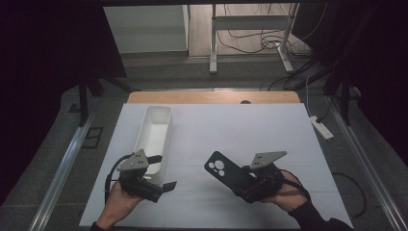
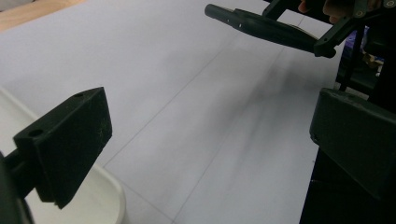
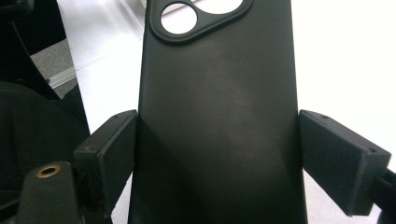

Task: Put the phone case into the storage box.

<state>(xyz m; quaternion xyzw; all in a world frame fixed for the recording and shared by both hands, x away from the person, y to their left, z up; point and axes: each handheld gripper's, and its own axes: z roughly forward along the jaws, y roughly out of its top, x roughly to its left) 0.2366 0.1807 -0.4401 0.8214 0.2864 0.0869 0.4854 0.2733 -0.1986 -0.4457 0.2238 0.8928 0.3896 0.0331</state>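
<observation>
A black phone case [image 1: 220,167] with round camera holes is held above the white table cover, camera end pointing away from the person. My right gripper [image 1: 243,182] is shut on its lower part. In the right gripper view the case [image 3: 217,93] stands between the two pads [image 3: 112,149], which press on its long edges. My left gripper [image 1: 162,172] hovers at the near end of a long white tray [image 1: 166,137], its jaws open with nothing between them [image 2: 210,140]. In the left gripper view the case [image 2: 261,25] hangs top right and the tray rim [image 2: 114,196] sits bottom left.
A white cover [image 1: 250,130] spreads over the table, with a strip of wood [image 1: 211,97] showing at its far edge. On the floor to the right lies a power strip [image 1: 321,127]. Desk legs [image 1: 212,43] and cables stand beyond the table.
</observation>
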